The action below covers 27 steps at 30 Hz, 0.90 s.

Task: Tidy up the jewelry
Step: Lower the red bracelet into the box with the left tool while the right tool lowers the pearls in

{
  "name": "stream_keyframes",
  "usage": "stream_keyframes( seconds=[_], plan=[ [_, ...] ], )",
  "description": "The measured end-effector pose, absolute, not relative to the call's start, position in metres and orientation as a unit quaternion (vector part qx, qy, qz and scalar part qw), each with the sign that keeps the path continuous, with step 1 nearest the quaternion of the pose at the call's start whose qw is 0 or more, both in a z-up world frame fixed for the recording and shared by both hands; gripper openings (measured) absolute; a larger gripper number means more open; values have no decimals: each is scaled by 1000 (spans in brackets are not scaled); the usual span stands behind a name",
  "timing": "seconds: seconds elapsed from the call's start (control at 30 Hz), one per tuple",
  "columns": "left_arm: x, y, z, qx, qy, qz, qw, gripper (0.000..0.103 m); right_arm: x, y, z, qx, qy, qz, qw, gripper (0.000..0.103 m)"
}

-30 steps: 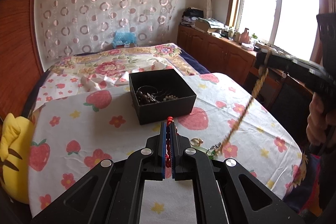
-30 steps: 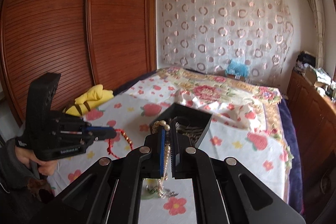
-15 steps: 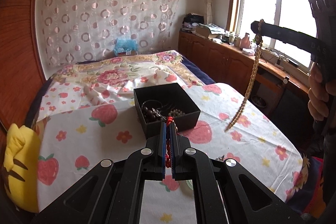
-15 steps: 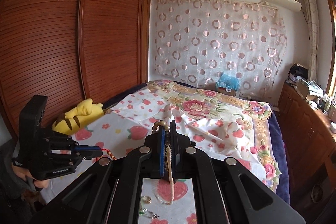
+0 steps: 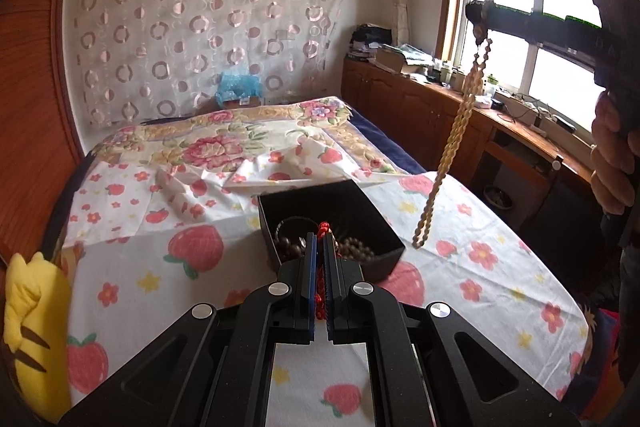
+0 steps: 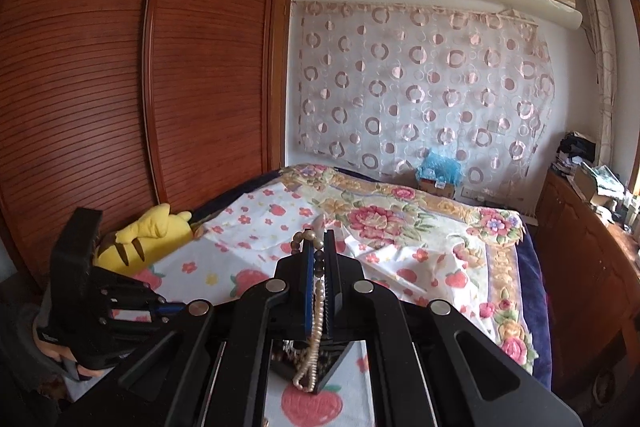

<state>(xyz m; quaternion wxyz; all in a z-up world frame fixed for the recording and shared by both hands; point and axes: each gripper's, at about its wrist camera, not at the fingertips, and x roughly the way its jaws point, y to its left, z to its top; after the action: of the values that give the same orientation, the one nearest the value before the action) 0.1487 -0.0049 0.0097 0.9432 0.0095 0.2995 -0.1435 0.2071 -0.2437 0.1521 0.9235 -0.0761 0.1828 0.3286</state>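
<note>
- Where the left gripper (image 5: 319, 247) fills the bottom of its own view, its blue-padded jaws are pinched nearly together on a red bead string (image 5: 320, 301); small glossy red beads show in the slot btwn the pads and poke out at the tips.
- Just past those tips sits the black box (image 5: 386, 227), square, matte, open-topped, on the strawberry-print sheet (image 5: 192, 247). Inside: dark round-bead bracelets and a thin black loop, tangled.
- R gripper (image 6: 319, 247), in its own view, is likewise clamped tight, on a pearl necklace (image 6: 316, 323); cream beads run down btwn the pads and hang in a doubled loop below, w/ a few darker, bigger beads curling over the fingertips.
- Seen from the left cam, that same necklace dangles long and straight from the R gripper's tip, lower end in the air just right of the box, not touching sheet or box.
- A hand (image 5: 612, 163) wraps the R gripper's grip at the frame's right edge; the other hand (image 6: 56, 343) shows under the left gripper at lower left of the right cam.
- Yellow plush toy (image 5: 28, 323), soft, brown-striped, lies at the bed's left edge.
- Farther: a floral quilt (image 5: 224, 143), wrinkled.
- Back wall: sheer curtain (image 6: 420, 87) w/ pink rings; slatted wood wardrobe (image 6: 120, 87) on the left.
</note>
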Motion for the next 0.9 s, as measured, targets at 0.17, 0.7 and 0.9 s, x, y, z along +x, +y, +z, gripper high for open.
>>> stream_keyframes(
  seconds=[0.17,0.7,0.9],
  plan=[
    [174,-5,9,7,304,-145,942,2,233,-235,154,-74,177,336,922,5],
    [229,-15,-37,22,360,-143,922,2,293,-210,41,-77,282,349,890,6],
    [237,-22,-39,27,368,-147,918,3,294,-202,15,-89,307,346,882,7]
  ],
)
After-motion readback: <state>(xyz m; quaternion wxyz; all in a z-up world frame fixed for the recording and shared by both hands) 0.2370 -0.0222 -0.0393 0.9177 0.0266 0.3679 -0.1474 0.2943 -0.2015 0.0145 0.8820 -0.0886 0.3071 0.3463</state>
